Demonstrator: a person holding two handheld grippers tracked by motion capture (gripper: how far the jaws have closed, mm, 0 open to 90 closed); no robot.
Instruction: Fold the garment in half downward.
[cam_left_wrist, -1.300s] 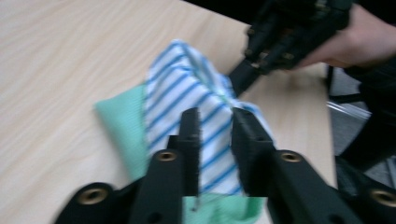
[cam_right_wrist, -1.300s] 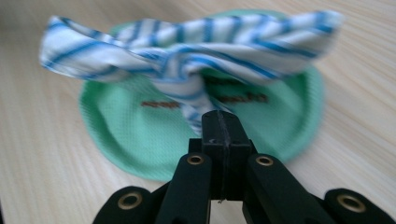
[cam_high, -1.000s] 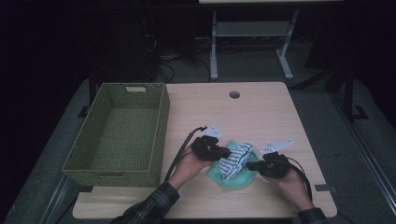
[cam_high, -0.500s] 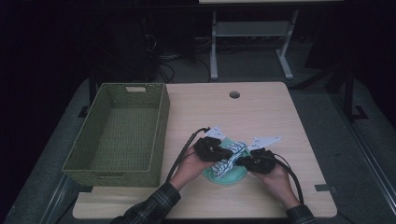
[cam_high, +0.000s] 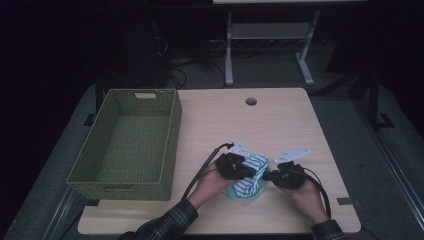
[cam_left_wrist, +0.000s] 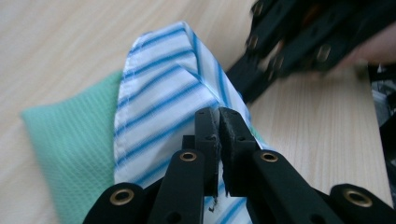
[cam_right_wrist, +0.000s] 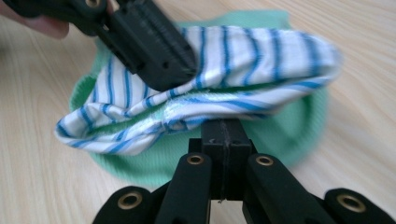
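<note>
Near the front edge of the pale wooden table (cam_high: 280, 120) lies a white cloth with blue stripes (cam_high: 252, 172), folded into a long soft band on top of a mint-green waffle-weave cloth (cam_high: 239, 192). Its long axis runs from the near left up toward the far right, the stripes crossing it. No label or writing can be read on either. Both tools are pressed together on the striped fabric: the left gripper (cam_left_wrist: 218, 122) from one side, the right gripper (cam_right_wrist: 223, 133) pinching its lower edge. Well to the left stands an olive-green woven rectangular basket (cam_high: 172, 127).

table (cam_high: 280, 120) (light wood) | on it: green basket (cam_high: 95, 181), green cloth (cam_high: 239, 192)
</note>
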